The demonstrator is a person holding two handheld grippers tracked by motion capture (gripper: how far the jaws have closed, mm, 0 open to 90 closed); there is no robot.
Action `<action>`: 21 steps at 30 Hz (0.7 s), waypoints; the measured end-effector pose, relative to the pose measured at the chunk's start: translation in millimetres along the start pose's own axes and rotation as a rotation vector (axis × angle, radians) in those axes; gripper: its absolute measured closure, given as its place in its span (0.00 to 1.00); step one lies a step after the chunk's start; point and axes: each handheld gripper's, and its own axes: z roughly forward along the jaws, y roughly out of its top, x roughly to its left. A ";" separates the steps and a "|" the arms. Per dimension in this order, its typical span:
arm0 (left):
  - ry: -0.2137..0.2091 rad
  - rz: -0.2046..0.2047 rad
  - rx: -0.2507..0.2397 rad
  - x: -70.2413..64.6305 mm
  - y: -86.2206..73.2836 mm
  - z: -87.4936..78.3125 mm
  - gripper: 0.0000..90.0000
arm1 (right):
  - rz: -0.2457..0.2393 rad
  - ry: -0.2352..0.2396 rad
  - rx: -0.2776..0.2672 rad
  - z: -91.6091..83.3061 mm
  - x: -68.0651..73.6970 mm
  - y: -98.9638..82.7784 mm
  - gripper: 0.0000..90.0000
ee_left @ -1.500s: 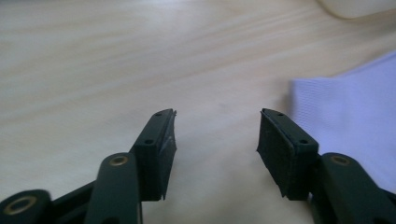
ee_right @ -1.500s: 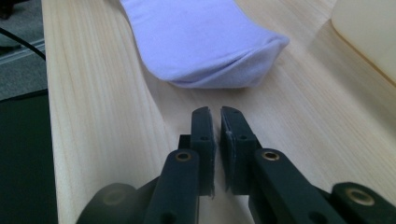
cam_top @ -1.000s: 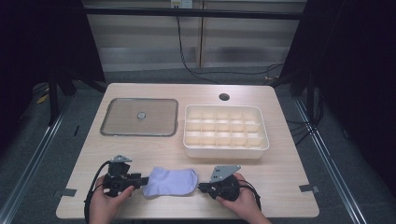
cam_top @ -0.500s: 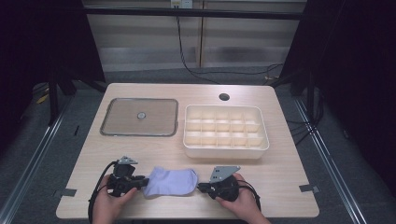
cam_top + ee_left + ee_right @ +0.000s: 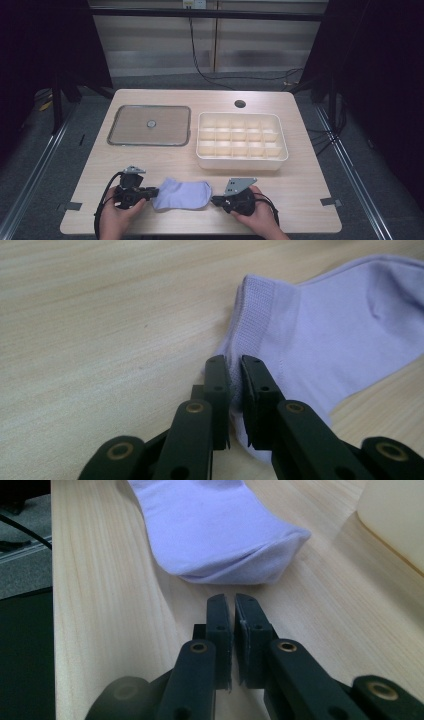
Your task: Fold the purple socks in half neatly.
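**Left jaws closing on the cuff of a sock**

Pale wood-grain table (image 5: 300,195) under the high view, dark surround. Landmark: the lilac ankle sock (image 5: 182,194), lying flat near the table's front edge. Left of the sock, the left gripper (image 5: 236,380) has just been closing its jaws; in the left gripper view the two pads now pinch the ribbed cuff edge of the sock (image 5: 320,335), with only cloth between them. Judged from this, the grasp is made and a lift or fold can follow. Right of the sock, the right gripper (image 5: 233,612) has its jaws together on nothing; they lie just short of the rounded toe end (image 5: 235,567), apart from it, on bare wood. Behind the sock and to its left lies a metal-framed clear lid (image 5: 150,125); behind and to its right stands a cream compartment box (image 5: 242,142), its cells unfilled.

Against the earlier frames: the sock, both hands, lid and box lie as before; the left jaws alone have narrowed.
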 end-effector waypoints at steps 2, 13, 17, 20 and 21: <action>-0.019 -0.010 -0.012 0.5 0.5 -2.6 0.92 | 0.004 0.001 0.001 -0.1 -0.1 -0.2 0.96; -0.093 -0.031 -0.027 -3.9 5.9 -9.0 0.92 | 0.006 0.003 -0.003 0.1 -0.4 -0.6 0.96; -0.116 -0.046 -0.036 -5.5 8.4 -12.0 0.93 | 0.004 0.002 -0.007 0.1 -0.7 -1.0 0.96; -0.129 -0.052 -0.035 -6.3 9.4 -12.2 0.93 | 0.008 0.003 -0.006 0.1 -0.7 -0.9 0.96; -0.132 -0.053 -0.037 -6.4 9.7 -12.1 0.93 | 0.006 0.003 -0.005 0.1 -0.8 -0.9 0.96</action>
